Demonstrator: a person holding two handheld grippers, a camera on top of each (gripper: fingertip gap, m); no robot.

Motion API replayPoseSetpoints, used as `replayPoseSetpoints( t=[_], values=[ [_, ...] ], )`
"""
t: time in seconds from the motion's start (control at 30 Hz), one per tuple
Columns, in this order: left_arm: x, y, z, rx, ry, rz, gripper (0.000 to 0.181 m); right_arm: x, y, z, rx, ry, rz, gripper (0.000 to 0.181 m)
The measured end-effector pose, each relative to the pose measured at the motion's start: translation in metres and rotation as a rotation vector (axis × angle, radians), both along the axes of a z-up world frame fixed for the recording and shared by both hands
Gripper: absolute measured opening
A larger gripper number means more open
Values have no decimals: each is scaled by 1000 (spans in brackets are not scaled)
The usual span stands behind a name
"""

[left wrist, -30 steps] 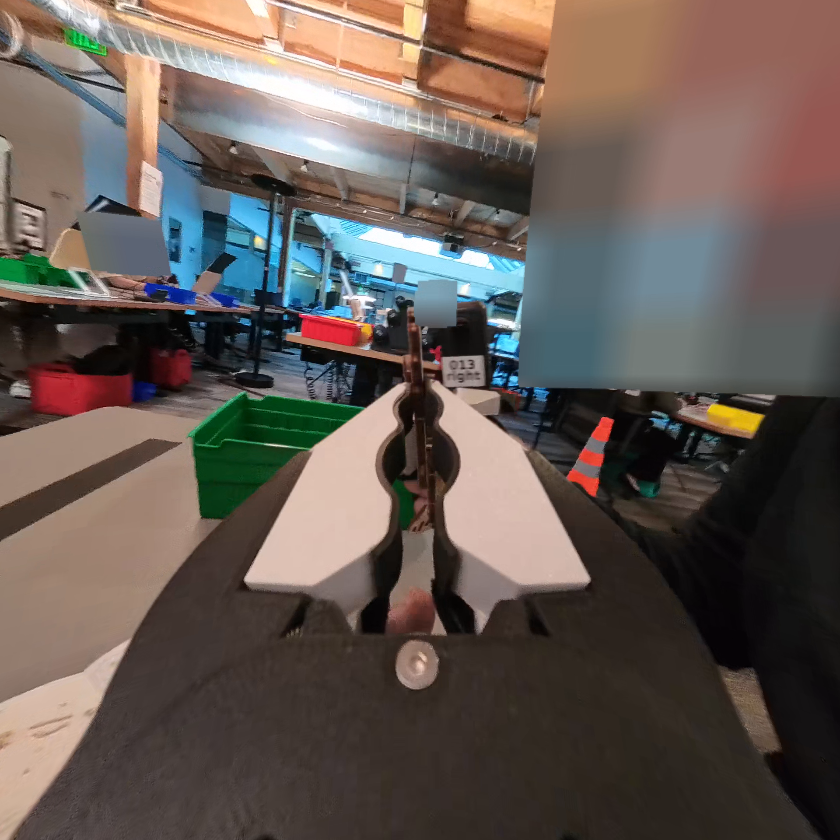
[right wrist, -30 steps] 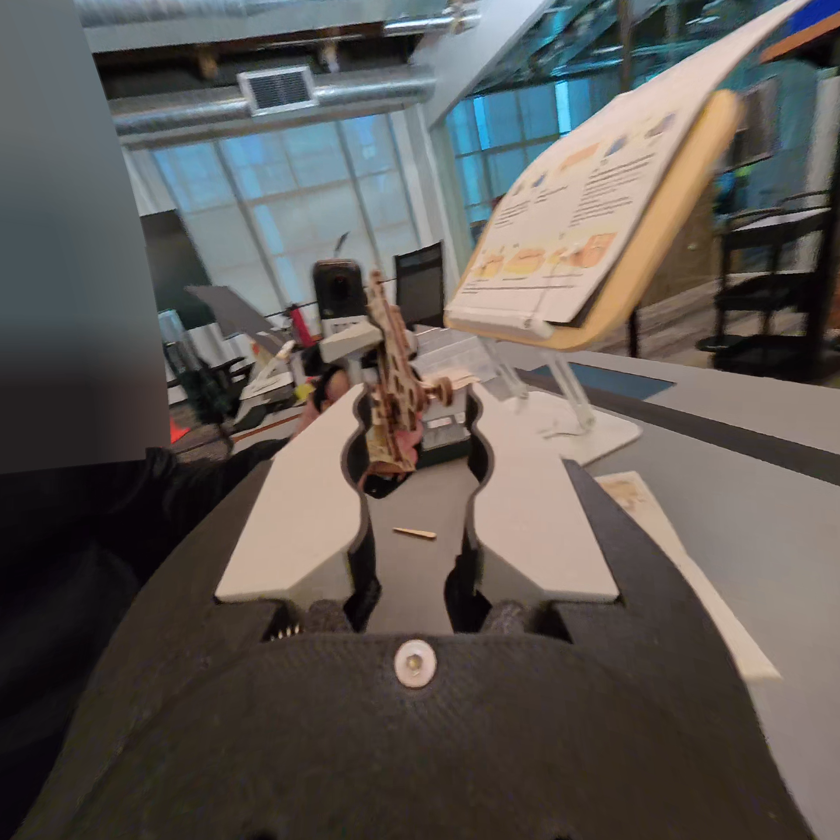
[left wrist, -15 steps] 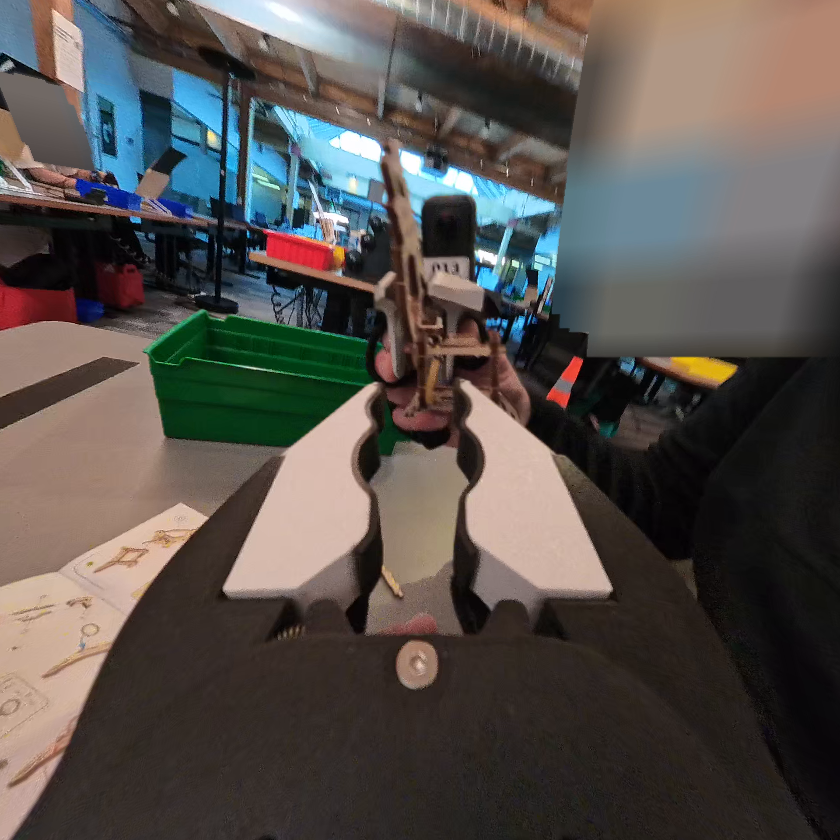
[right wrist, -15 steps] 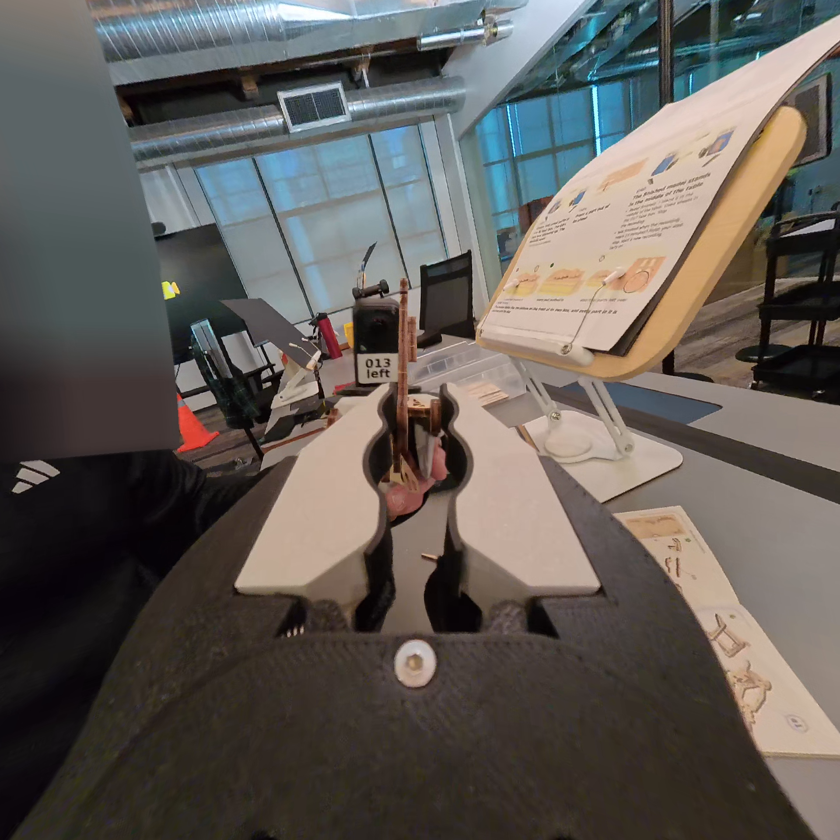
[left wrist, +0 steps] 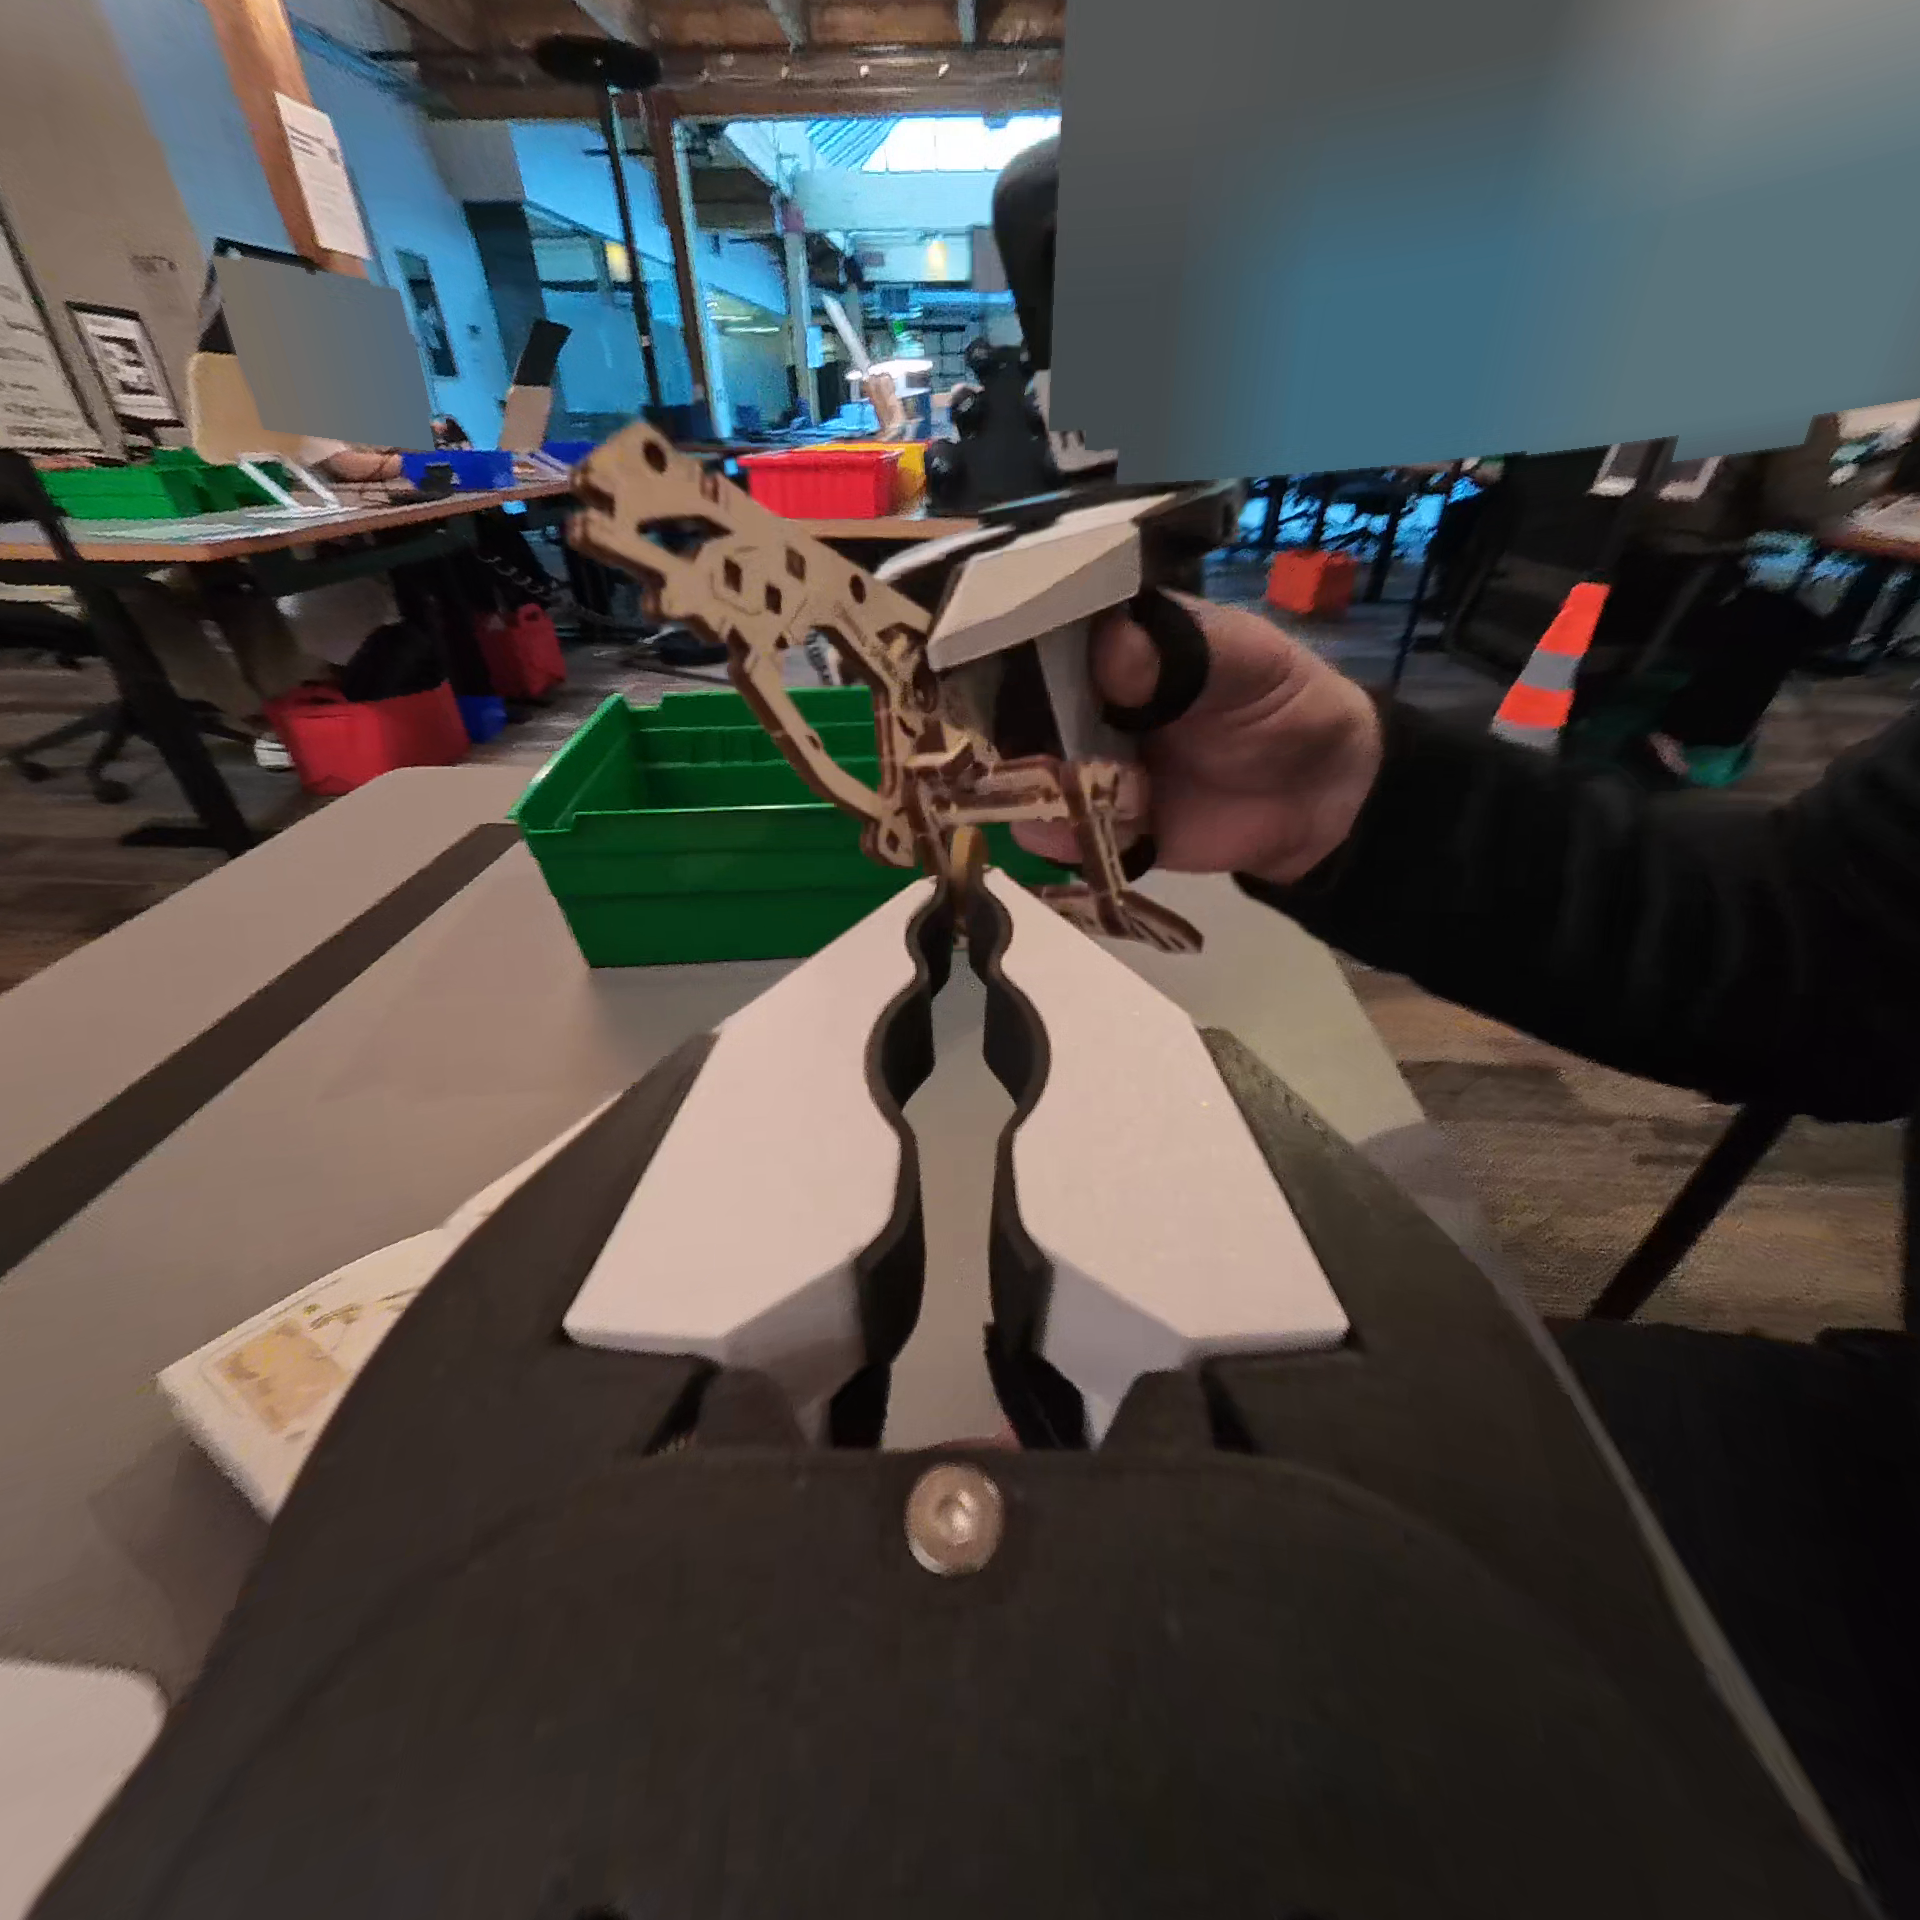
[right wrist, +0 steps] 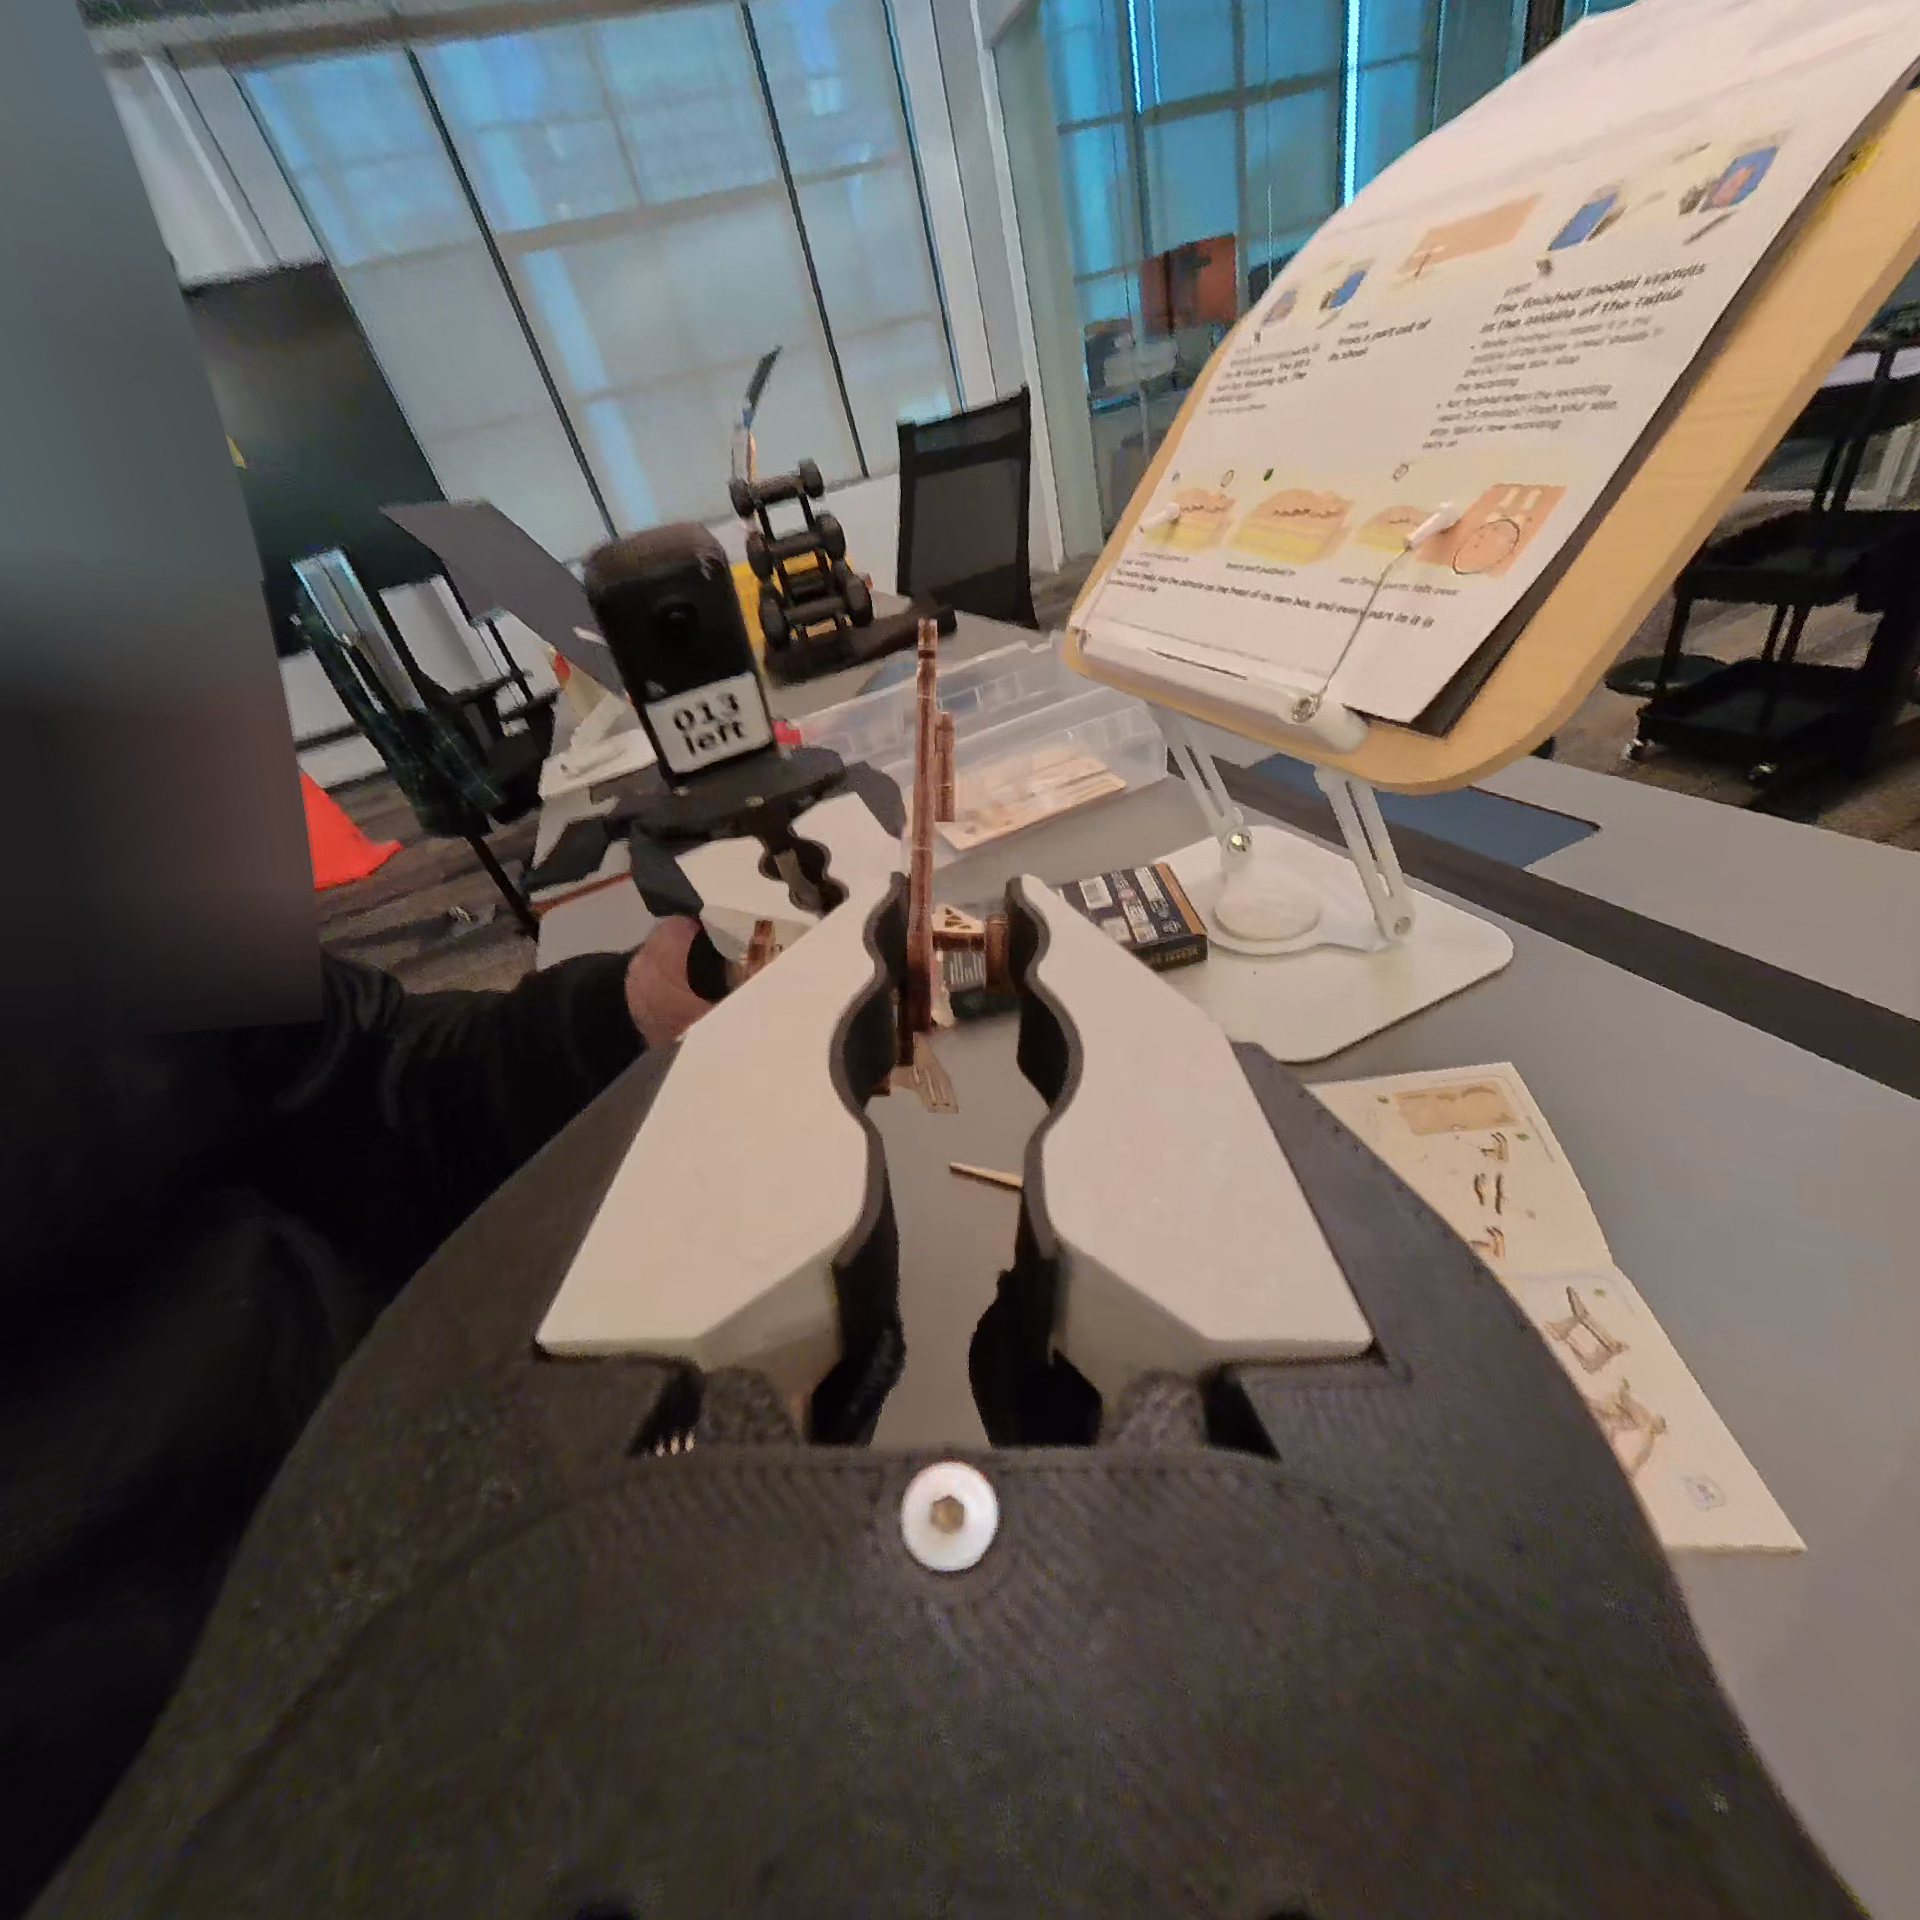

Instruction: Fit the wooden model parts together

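A wooden dinosaur model (left wrist: 790, 613) hangs in the air above the grey table (left wrist: 312, 1039), side-on in the left wrist view with its head to the left. My left gripper (left wrist: 961, 899) is nearly shut, its tips pinching a small round wooden part (left wrist: 966, 862) on the model's underside. My right gripper (left wrist: 1039, 592) comes in from the right and holds the model's body. In the right wrist view the model (right wrist: 922, 790) stands edge-on between the tips of my right gripper (right wrist: 956, 904). The left gripper (right wrist: 774, 878) shows just left of it.
A green bin (left wrist: 727, 831) stands behind the model. Instruction sheets (right wrist: 1538, 1299) lie on the table, with a loose wooden stick (right wrist: 982, 1174). A book stand with pages (right wrist: 1455, 436), a small dark box (right wrist: 1132, 904) and a clear box of wooden sheets (right wrist: 1018, 748) stand farther back. There is about 5 centimetres between the tips of the two grippers.
My left gripper was open half a second ago and has closed on the round part under the model. The model has turned side-on in the left wrist view. My right gripper kept hold.
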State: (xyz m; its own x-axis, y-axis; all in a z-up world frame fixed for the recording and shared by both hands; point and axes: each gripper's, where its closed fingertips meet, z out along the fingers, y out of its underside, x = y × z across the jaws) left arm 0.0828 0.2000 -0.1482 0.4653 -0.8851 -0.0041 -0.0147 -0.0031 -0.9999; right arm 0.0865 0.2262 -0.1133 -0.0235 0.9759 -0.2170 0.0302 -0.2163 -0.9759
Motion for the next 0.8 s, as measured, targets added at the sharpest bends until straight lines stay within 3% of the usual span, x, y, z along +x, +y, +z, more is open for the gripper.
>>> replayPoseSetpoints(
  t=[0.2,0.37,0.53,0.67,0.73,0.8],
  values=[
    [-7,-2,-3,56,168,69,0,-6,-11,-7,71,-125,15,14],
    [-15,-3,1,53,173,102,0,-9,-14,-9,112,-173,4,15],
    [-17,-11,-9,64,247,18,0,-13,-21,-19,119,-198,48,15],
    [-12,-20,-21,88,330,-68,0,-15,-28,-37,122,-293,104,25],
    [-9,-20,-21,100,322,-87,0,-16,-33,-43,91,-313,141,12],
    [-8,-22,-26,98,345,-110,0,-18,-35,-46,61,-303,164,10]
  ],
)
